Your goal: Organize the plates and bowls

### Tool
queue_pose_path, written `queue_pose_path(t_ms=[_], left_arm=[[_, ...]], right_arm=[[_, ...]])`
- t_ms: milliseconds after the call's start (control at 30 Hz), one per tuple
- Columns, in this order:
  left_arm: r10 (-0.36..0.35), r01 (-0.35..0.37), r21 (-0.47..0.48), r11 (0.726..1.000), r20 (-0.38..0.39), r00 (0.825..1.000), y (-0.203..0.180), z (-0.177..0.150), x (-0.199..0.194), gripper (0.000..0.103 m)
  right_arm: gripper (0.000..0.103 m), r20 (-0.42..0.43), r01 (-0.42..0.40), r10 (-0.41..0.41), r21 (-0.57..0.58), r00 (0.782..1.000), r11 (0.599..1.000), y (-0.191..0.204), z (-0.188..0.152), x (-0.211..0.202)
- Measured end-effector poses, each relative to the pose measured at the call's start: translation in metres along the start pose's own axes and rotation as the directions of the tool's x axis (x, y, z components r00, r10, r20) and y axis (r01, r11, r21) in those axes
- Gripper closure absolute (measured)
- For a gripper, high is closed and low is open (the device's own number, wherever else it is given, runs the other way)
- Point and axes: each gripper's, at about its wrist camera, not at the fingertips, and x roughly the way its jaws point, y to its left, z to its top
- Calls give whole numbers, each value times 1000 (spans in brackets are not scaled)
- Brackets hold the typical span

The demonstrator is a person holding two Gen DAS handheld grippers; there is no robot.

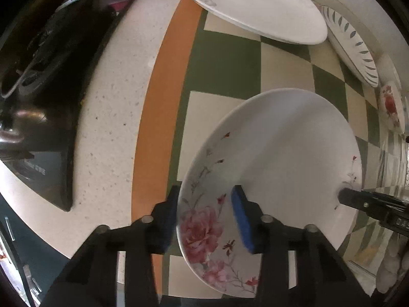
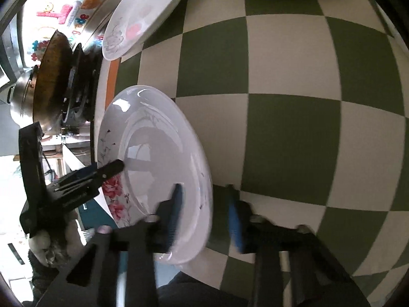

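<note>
A white plate with pink flowers (image 1: 276, 168) is lifted and tilted above the checkered cloth (image 1: 225, 58). My left gripper (image 1: 204, 220) straddles its near rim, one pad under the rim and one on top. My right gripper (image 2: 204, 215) straddles the opposite rim of the same plate (image 2: 158, 158), its jaws wide apart; its finger tip shows in the left wrist view (image 1: 358, 199). The left gripper shows in the right wrist view (image 2: 102, 171), on the flowered rim.
A large white plate (image 1: 255, 5), a leaf-patterned plate (image 1: 352, 46) and a small red-flowered dish (image 1: 391, 105) lie on the cloth. A wok (image 2: 51, 81) sits on a stove (image 1: 38, 76) past the speckled counter (image 1: 107, 117).
</note>
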Motion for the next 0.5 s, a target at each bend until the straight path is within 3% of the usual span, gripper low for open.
queue_pose_path(t_ms=[100, 500], left_arm=[[-6, 6, -10, 1000, 6, 1000, 0, -2, -8, 69], [-6, 4, 47, 999, 27, 1000, -44, -3, -36, 72]], right_arm=[[92, 23, 16, -16, 5, 1000, 1000, 0, -7, -5], [91, 56, 45, -44, -7, 997, 999, -8, -18, -23]])
